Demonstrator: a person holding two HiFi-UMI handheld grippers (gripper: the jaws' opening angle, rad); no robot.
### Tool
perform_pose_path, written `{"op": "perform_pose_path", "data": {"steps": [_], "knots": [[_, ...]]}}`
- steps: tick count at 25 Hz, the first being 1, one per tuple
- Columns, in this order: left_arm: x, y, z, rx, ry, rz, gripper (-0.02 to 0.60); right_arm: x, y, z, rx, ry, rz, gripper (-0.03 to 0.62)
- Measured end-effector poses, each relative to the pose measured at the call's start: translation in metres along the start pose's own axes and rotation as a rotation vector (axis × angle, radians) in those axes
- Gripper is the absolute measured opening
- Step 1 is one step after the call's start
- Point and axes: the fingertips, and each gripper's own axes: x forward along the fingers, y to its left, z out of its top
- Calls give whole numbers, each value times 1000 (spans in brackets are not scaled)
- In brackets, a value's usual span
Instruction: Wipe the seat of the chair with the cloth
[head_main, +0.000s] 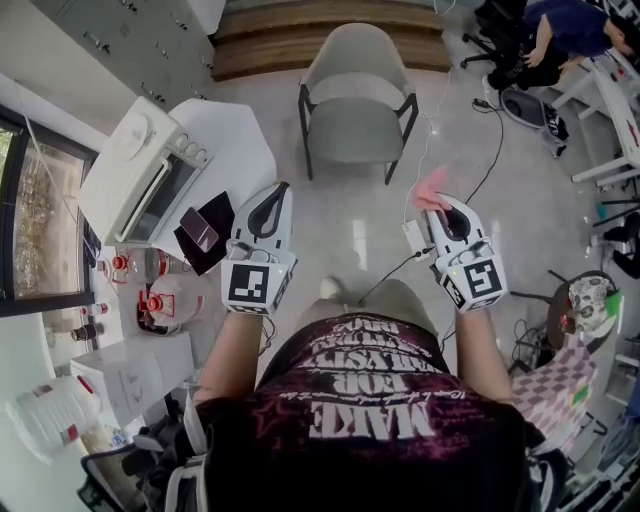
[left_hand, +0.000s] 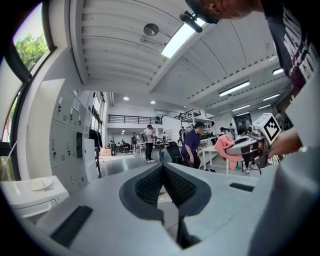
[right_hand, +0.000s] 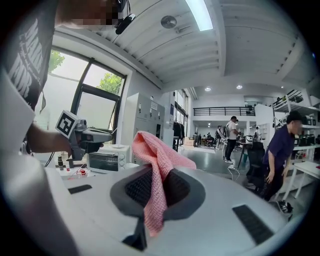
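A grey chair (head_main: 358, 128) with dark legs stands on the floor ahead of me, its seat bare. My right gripper (head_main: 436, 200) is held up in front of my chest, well short of the chair, shut on a pink cloth (head_main: 432, 190). In the right gripper view the pink cloth (right_hand: 156, 170) hangs pinched between the dark pads (right_hand: 177, 187). My left gripper (head_main: 275, 192) is level with it on the left, shut with nothing in it; its pads (left_hand: 149, 184) meet in the left gripper view, where the right gripper (left_hand: 239, 149) and cloth show too.
A white table (head_main: 240, 135) at the left carries a toaster oven (head_main: 140, 172), a dark pouch (head_main: 205, 232) and bottles (head_main: 160, 305). Cables (head_main: 480, 180) trail over the floor right of the chair. People (right_hand: 280, 150) and desks (head_main: 620, 110) are further off.
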Motion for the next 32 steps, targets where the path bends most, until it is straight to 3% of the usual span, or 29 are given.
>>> {"op": "perform_pose_path", "data": {"steps": [7, 20, 32], "knots": [[28, -2, -7, -13, 19, -37, 0, 12, -24, -2, 10, 3, -28, 31], [113, 23, 7, 5, 25, 5, 0, 74, -97, -5, 28, -11, 5, 31], [193, 42, -4, -2, 74, 27, 0, 138, -156, -17, 56, 14, 58, 31]]}}
